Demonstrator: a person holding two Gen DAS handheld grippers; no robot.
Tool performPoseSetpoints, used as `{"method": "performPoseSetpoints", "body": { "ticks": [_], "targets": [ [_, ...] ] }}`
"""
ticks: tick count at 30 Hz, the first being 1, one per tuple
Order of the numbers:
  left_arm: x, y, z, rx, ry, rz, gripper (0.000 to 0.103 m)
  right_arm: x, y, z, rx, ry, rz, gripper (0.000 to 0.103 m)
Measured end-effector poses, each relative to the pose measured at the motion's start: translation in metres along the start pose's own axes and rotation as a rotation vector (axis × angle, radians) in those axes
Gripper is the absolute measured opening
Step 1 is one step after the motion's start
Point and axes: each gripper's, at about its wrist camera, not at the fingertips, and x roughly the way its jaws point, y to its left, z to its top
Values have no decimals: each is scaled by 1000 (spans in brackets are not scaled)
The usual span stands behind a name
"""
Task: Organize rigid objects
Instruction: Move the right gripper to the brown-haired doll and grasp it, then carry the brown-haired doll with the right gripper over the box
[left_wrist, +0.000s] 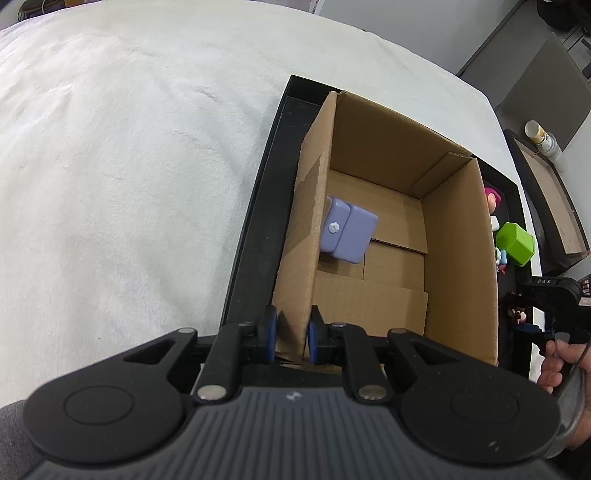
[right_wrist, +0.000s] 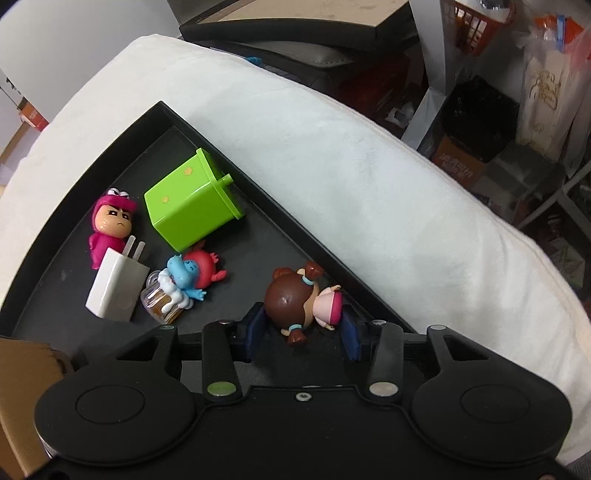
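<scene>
Clamping the cardboard box (left_wrist: 388, 229) wall, the left gripper (left_wrist: 291, 332) steadies it; the right gripper (right_wrist: 303, 332) straddles the brown-haired doll (right_wrist: 295, 299) lying in the black tray (right_wrist: 110, 155), jaws narrowed, contact unclear. Rounded head could squirt free if squeezed off-centre.

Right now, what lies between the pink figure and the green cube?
Nothing: bare black tray floor separates the pink figure from the green cube, seen in the right wrist view.

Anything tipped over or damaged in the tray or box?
Yes. In the black tray, the green cube container lies tilted on its side, and the brown-haired doll lies flat between the right gripper's fingers. The cardboard box's left wall has a ragged, torn edge.
</scene>
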Motion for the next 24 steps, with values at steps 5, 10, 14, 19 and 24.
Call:
{"method": "performPoseSetpoints", "body": {
  "ticks": [5,10,14,19,24],
  "targets": [
    [-1,0,-1,4,-8,-1,15,-16,-1,-3,-12,-1,48,42],
    [-2,0,-2,6,-17,-3,15,-32,7,-15,-36,0,108,42],
    [-3,1,-4,3,-22,-8,15,-42,11,-17,-26,37,170,42],
    [-4,2,-5,8,-27,-11,15,-58,19,-17,-39,45,234,42],
    [-5,2,-5,7,-29,-11,15,-72,27,-16,-50,56,319,42]
  ]
}}
